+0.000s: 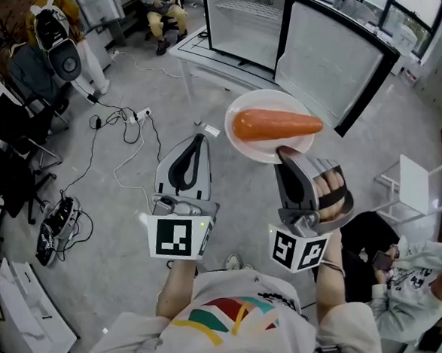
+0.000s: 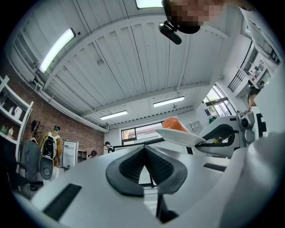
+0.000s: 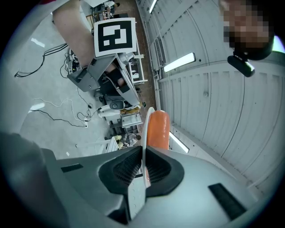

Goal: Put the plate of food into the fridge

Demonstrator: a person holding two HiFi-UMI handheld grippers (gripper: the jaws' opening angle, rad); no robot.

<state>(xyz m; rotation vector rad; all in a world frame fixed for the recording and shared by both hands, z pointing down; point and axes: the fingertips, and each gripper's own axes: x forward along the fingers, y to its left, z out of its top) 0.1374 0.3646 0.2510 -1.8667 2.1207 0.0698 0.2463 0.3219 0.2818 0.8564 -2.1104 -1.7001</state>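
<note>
In the head view a white plate (image 1: 260, 143) carrying one long orange piece of food (image 1: 276, 123) is held up in front of the fridge (image 1: 244, 23), whose door (image 1: 333, 58) stands open. My right gripper (image 1: 285, 155) is shut on the plate's near rim. In the right gripper view the plate (image 3: 145, 129) runs edge-on between the pads of the right gripper (image 3: 143, 152), with the food (image 3: 158, 129) beyond. My left gripper (image 1: 196, 140) is level with it to the left, shut and empty. The left gripper (image 2: 144, 150) view shows the plate (image 2: 180, 136) to its right.
The fridge stands on a low white table (image 1: 197, 53). Cables and a power strip (image 1: 137, 116) lie on the grey floor. A person (image 1: 165, 10) sits at the back. Another person (image 1: 409, 279) sits at the lower right beside a white chair (image 1: 414, 185).
</note>
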